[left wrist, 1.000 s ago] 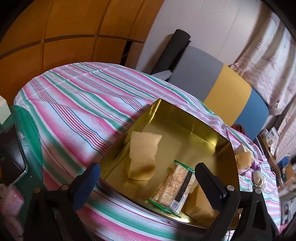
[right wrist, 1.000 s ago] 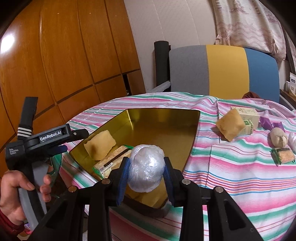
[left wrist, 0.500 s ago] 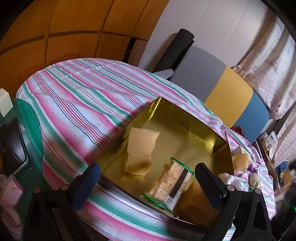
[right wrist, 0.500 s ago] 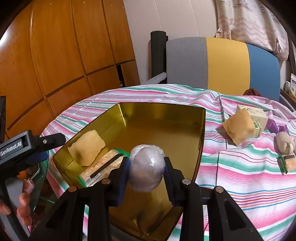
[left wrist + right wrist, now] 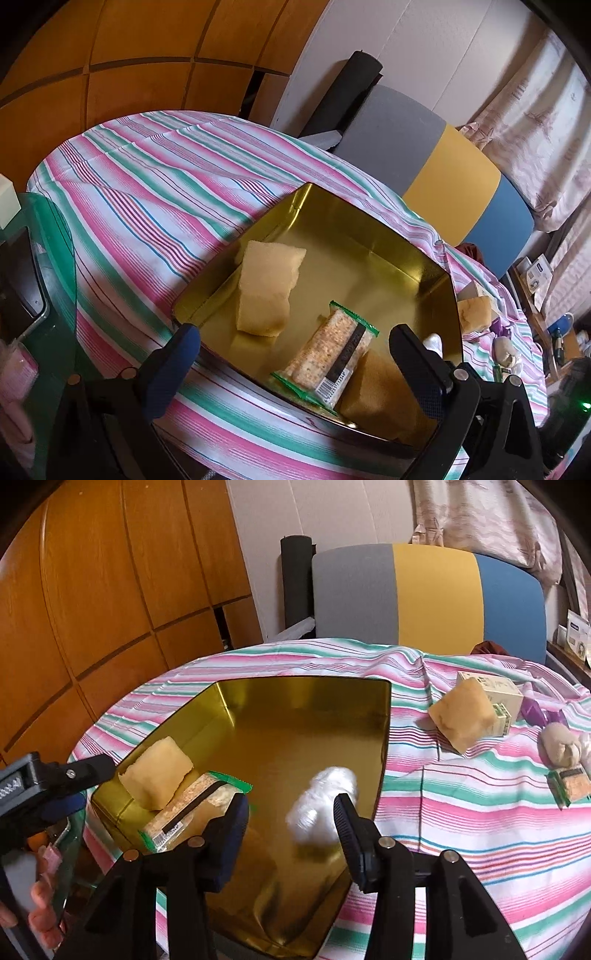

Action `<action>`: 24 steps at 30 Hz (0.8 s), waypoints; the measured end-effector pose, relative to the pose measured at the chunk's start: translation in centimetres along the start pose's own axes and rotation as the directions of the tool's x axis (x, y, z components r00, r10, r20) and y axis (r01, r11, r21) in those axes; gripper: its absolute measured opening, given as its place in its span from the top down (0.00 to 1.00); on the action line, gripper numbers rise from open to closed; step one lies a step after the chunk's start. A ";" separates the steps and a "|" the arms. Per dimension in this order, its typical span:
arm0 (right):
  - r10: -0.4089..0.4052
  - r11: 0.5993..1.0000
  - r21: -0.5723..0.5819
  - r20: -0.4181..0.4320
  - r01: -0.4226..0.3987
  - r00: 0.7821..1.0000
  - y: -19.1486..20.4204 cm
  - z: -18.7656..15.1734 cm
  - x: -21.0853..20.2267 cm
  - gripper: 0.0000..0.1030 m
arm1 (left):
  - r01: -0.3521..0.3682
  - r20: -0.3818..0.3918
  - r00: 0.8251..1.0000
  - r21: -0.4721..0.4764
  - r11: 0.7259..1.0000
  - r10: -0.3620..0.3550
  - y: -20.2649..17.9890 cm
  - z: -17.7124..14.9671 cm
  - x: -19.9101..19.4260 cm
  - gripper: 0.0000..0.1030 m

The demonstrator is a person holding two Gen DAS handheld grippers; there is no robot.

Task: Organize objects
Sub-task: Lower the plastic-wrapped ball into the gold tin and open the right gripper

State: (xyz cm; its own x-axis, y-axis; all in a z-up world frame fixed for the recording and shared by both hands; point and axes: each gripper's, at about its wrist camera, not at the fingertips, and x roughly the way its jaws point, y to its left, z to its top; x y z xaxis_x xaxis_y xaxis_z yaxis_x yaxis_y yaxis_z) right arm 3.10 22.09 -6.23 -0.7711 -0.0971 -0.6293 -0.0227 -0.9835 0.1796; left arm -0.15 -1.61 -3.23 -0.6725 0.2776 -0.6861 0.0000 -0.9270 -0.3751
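Note:
A gold metal tray [image 5: 303, 686] sits on the striped tablecloth. It holds a yellow sponge block [image 5: 157, 777] and a cracker pack [image 5: 192, 812]. My right gripper [image 5: 290, 806] hangs over the tray's near part with its jaws opening. A blurred white plastic-wrapped ball [image 5: 325, 805] lies just beyond and between them, free of the pads. In the left wrist view my left gripper [image 5: 295, 345] stands open at the tray's [image 5: 369, 218] near rim. It holds nothing. Beyond it lie the sponge block [image 5: 269, 284], the cracker pack [image 5: 328, 358] and a second yellow block [image 5: 380, 395].
Right of the tray lie another yellow block [image 5: 461, 716], a small carton [image 5: 498, 694], a purple item [image 5: 535, 710], a beige lump [image 5: 561, 744] and a second cracker pack [image 5: 570, 784]. A grey, yellow and blue chair [image 5: 424, 594] stands behind the table. A green glass surface [image 5: 48, 258] lies at the left.
The right gripper's jaws have parted from the white ball, which has dropped lower toward the tray floor. The left gripper has hardly moved.

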 end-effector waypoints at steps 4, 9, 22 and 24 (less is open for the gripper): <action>0.012 1.000 0.011 0.011 -0.013 1.000 0.0 -0.2 -0.7 0.53 | 0.008 -0.008 1.000 0.013 1.000 -0.008 -0.5 -0.3 0.0 0.00; 0.014 1.000 0.012 0.018 -0.014 1.000 0.3 -0.2 -1.1 0.53 | 0.016 -0.015 1.000 0.037 0.999 -0.016 -1.3 -0.7 0.1 0.00; -0.062 0.996 0.067 0.050 0.059 0.997 -2.6 -0.2 -3.1 0.53 | 0.085 -0.045 0.996 0.106 0.991 -0.080 -3.8 -2.1 0.0 0.00; -0.087 0.993 0.088 0.045 0.082 0.995 -3.7 -0.5 -3.2 0.53 | 0.115 -0.049 0.993 0.133 0.984 -0.110 -4.6 -2.5 -0.1 0.00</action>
State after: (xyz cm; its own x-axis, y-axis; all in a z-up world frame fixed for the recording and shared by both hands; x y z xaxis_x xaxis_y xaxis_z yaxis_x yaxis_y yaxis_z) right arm 5.94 26.01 -5.24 -0.7943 -0.0044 -0.6075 -0.1421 -0.9709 0.1929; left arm 1.77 3.26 -2.94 -0.6311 0.3898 -0.6707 -0.1759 -0.9140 -0.3657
